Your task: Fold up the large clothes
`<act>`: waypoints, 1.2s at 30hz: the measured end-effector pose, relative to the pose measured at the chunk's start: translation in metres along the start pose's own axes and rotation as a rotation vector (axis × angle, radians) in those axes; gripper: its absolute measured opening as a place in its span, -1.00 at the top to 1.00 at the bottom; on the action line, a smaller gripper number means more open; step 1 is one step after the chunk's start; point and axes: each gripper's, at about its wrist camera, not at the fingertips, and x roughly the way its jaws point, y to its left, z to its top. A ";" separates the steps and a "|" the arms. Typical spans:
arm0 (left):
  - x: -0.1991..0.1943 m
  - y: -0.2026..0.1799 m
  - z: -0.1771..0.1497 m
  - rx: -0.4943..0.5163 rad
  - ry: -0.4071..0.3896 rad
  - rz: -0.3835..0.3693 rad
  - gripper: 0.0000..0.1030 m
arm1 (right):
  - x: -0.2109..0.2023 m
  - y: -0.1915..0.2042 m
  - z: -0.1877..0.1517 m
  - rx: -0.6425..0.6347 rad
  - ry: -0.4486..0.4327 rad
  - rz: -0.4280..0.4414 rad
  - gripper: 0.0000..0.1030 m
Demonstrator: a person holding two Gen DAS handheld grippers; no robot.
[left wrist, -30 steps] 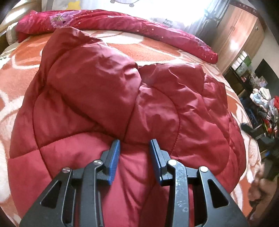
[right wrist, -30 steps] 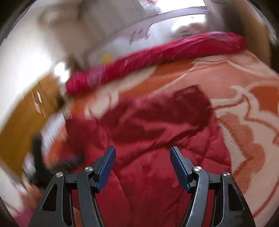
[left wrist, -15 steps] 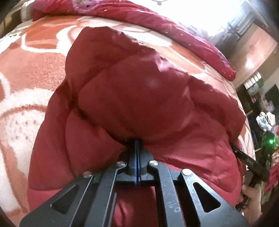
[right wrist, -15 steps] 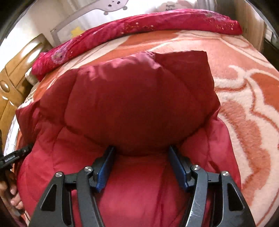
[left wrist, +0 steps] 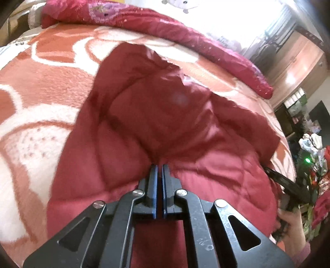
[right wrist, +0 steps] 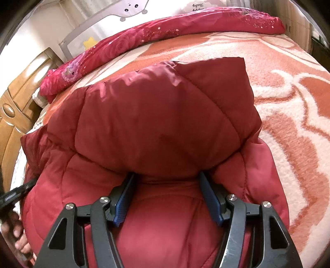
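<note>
Padding bunches at the near edge of the dark red quilted jacket (left wrist: 165, 115), which lies on the bed's orange-and-white blanket (left wrist: 37, 127) with its long axis running away from both grippers toward the crimson floral quilt (right wrist: 165, 31) at the far side. The left gripper (left wrist: 159, 168) is clenched on a fold of the jacket's near hem, blue pads almost meeting. The right gripper (right wrist: 166, 179) stands spread wide, its fingers straddling the puffy folded flap without pinching it. Both sit at the near edge, so any fold forward would likely carry the hem away from the person. Writing on the pale headboard panel (right wrist: 134, 8) seems to read "Baby", though it is too small to be sure.
</note>
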 end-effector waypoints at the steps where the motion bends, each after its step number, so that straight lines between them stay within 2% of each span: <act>1: -0.010 0.003 -0.005 0.000 -0.011 -0.004 0.96 | 0.000 0.000 0.000 0.003 0.001 0.001 -0.25; 4: -0.029 0.011 -0.013 -0.010 -0.029 -0.022 0.95 | -0.003 -0.001 0.000 0.007 -0.002 0.003 -0.25; 9: -0.045 0.026 -0.021 0.000 -0.046 0.037 0.95 | -0.031 -0.007 -0.004 0.035 -0.052 0.075 -0.28; 12: -0.050 0.035 -0.026 -0.005 -0.050 0.003 0.94 | -0.055 -0.011 -0.012 0.041 -0.083 0.111 -0.30; 14: -0.053 0.037 -0.028 -0.003 -0.051 -0.016 0.84 | -0.071 -0.014 -0.018 0.039 -0.103 0.131 -0.39; 17: -0.059 0.037 -0.031 -0.006 -0.065 -0.056 0.35 | -0.095 -0.021 -0.030 0.021 -0.116 0.162 -0.57; 19: -0.068 0.036 -0.033 0.001 -0.098 -0.052 -0.32 | -0.108 -0.027 -0.036 0.009 -0.123 0.169 -0.63; 21: -0.076 0.035 -0.034 0.012 -0.126 -0.041 -0.45 | -0.118 -0.035 -0.042 0.007 -0.124 0.176 -0.66; 24: -0.078 0.042 -0.032 0.007 -0.111 -0.066 -0.51 | -0.132 -0.050 -0.048 0.015 -0.133 0.180 -0.69; 28: -0.071 0.059 -0.031 -0.025 -0.074 -0.058 -0.55 | -0.136 -0.069 -0.047 0.028 -0.123 0.168 -0.81; 33: -0.054 0.086 -0.032 -0.105 -0.011 -0.112 -0.55 | -0.122 -0.094 -0.047 0.090 -0.074 0.188 -0.81; 36: -0.045 0.096 -0.034 -0.145 0.011 -0.133 -0.55 | -0.110 -0.106 -0.048 0.139 -0.042 0.234 -0.81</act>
